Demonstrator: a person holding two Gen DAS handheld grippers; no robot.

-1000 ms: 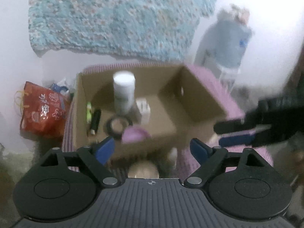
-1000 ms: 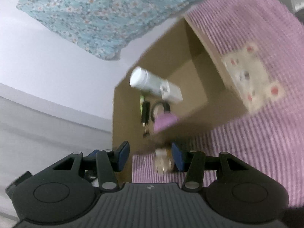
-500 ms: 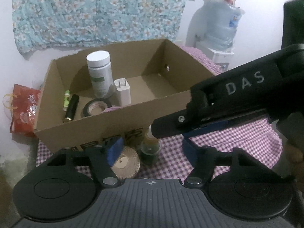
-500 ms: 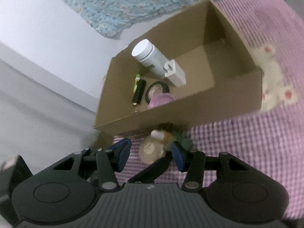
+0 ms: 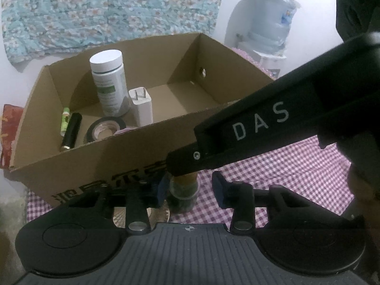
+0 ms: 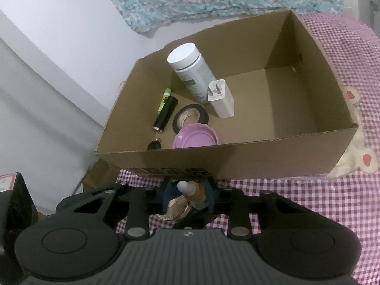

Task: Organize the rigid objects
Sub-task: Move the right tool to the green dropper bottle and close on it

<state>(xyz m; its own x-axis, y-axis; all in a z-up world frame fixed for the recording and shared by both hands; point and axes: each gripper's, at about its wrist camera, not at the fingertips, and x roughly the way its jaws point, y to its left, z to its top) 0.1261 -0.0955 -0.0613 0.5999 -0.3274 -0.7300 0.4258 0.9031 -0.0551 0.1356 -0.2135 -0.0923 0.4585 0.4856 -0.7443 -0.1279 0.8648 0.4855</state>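
Note:
A small dropper bottle (image 6: 192,191) with a white tip and amber-green body stands on the checked cloth just in front of the cardboard box (image 6: 273,156). My right gripper (image 6: 188,193) is shut on the bottle's neck. In the left wrist view the bottle (image 5: 183,193) sits between my left gripper's open fingers (image 5: 190,190), with the right gripper's black body (image 5: 261,128) across it from the right. The box holds a white jar (image 6: 190,71), a white charger (image 6: 220,99), a tape roll (image 6: 191,116), a purple lid (image 6: 194,137), a black tube (image 6: 165,114) and a green stick (image 6: 162,99).
A round flat woven disc (image 6: 177,210) lies on the cloth beside the bottle, under the fingers. The pink checked cloth (image 6: 296,201) covers the table. A water jug (image 5: 268,26) stands at the back right, a red bag (image 5: 9,128) at the left.
Both grippers have moved down and closer to the dropper bottle in front of the box. The right gripper has closed on the bottle's neck.

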